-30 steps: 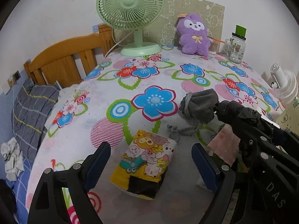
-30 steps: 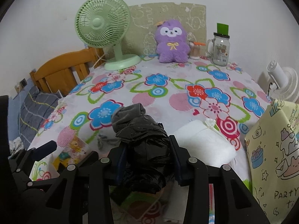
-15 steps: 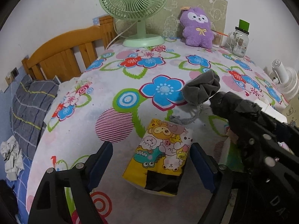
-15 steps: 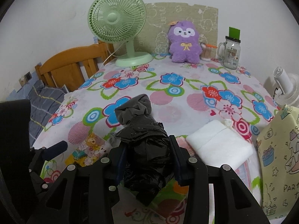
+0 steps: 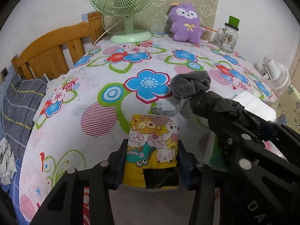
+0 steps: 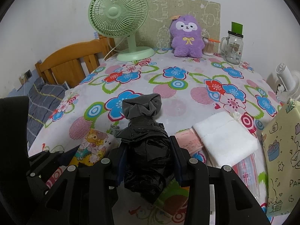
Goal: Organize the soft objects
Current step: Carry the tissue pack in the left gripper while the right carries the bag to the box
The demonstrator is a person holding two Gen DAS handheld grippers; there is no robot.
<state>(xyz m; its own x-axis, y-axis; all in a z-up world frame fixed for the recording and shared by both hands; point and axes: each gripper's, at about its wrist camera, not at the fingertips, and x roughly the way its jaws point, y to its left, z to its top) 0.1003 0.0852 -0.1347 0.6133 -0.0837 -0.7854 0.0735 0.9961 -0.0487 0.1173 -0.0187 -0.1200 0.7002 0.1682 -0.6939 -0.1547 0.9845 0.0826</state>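
Yellow cartoon pouch (image 5: 152, 150) lies flat on the flowered tablecloth (image 5: 105, 101), at 6 o'clock in the left wrist view, between the left gripper (image 5: 151, 162) jaws; jaws closing, blue pads touching both side edges of the pouch. Black tape patch on the pouch's near end. Right gripper (image 6: 148, 159) comes in from 4 o'clock in that view, pinching a black crumpled plastic bag (image 6: 148, 150) (bulging out above and below the pads). Grey drawstring pouch (image 6: 141, 106) sticks out past the bag's far end, its cord trailing down to the cartoon pouch's top edge. White folded towel (image 6: 225, 136) at 3 o'clock of the black bag, on pink paper. Cream party gift bag (image 6: 281, 150) at far right. Back edge of table, 12 o'clock: green desk fan (image 6: 120, 18), purple plush (image 6: 187, 35), glass jar mug (image 6: 233, 46). Wooden headboard (image 5: 52, 50) at 10 o'clock.
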